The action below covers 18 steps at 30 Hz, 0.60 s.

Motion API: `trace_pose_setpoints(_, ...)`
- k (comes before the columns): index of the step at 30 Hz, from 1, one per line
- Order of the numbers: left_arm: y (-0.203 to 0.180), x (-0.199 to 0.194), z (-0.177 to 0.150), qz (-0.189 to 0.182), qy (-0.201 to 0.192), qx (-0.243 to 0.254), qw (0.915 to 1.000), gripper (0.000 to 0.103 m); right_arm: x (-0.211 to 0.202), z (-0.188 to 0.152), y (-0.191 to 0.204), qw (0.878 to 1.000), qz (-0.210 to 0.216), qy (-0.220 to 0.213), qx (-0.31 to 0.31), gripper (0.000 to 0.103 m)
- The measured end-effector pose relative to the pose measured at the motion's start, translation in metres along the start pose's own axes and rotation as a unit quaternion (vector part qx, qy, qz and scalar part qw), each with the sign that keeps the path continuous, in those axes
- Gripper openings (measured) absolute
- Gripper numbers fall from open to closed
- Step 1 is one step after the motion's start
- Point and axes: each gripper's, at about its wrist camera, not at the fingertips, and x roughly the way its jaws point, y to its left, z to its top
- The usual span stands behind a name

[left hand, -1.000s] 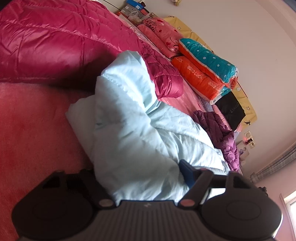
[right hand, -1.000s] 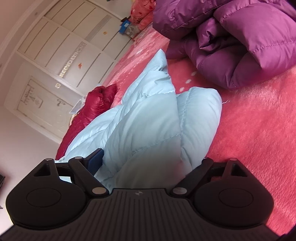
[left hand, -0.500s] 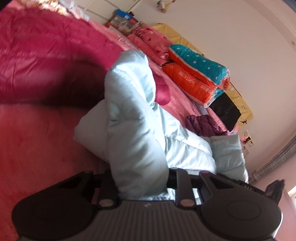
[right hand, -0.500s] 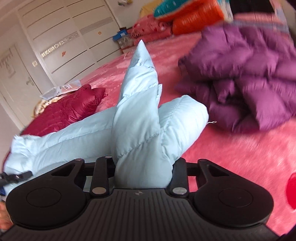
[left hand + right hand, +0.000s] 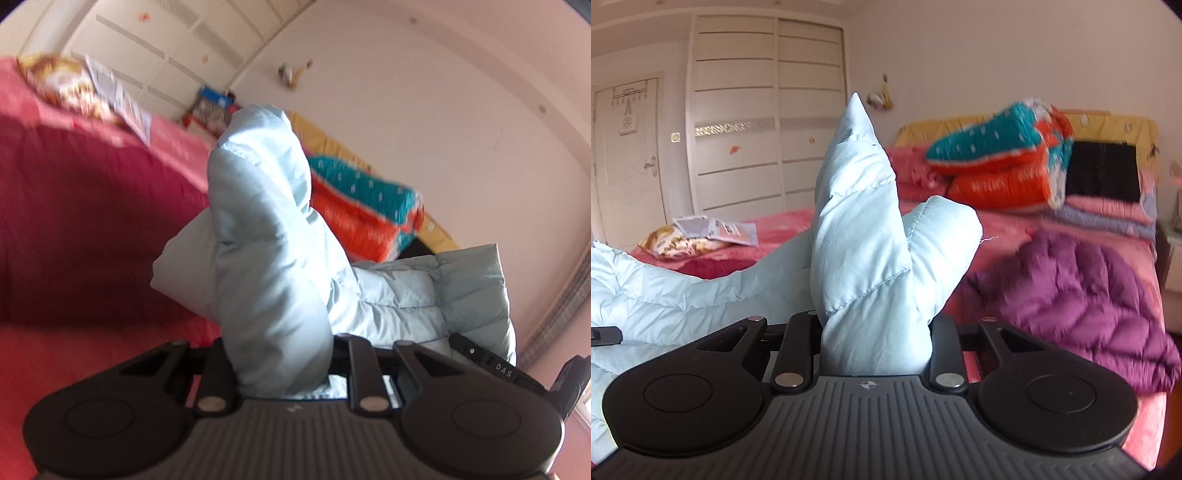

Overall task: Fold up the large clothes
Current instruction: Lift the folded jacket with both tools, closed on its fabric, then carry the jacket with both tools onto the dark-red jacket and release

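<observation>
Both claws lift the pale blue down jacket (image 5: 860, 258) off the bed (image 5: 997, 243).

The left claw (image 5: 284, 365) and right claw (image 5: 873, 343) are closing, jaws pinching bunched padding; the slick, puffy fabric could slide free, dropping a corner.

A jacket (image 5: 864, 258) stands up between the fingers (image 5: 794, 347) of the right gripper (image 5: 873, 350) and trails off to the left, above the bed (image 5: 1004, 236). Right of it a second jacket (image 5: 1071, 302) lies on the bed. Behind both, folded quilts (image 5: 997, 166) are stacked at the headboard (image 5: 1108, 125). At the far left, papers (image 5: 713, 229) rest on a cushion (image 5: 668, 240), before the wardrobe (image 5: 768, 110).
</observation>
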Motion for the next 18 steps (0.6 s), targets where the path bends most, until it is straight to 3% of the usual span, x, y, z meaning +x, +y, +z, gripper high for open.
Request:
trace_pose_setpoints(5, -0.001, -0.021, 0.027, 0.025, -0.075, 0.007, 0.9968, 0.019, 0.026, 0.037, 0.037, 0.998, 0.021, -0.046, -0.045, 0.033)
trace_pose_setpoints(10, 0.013, -0.035, 0.054, 0.050, -0.151, 0.005, 0.9873, 0.020, 0.076, 0.066, 0.077, 0.993, 0.043, -0.084, -0.076, 0.033)
trace_pose_setpoints(18, 0.067, -0.022, 0.082, 0.126, -0.200, -0.025, 0.9714, 0.020, 0.169, 0.071, 0.137, 0.990, 0.077, -0.090, -0.076, 0.033)
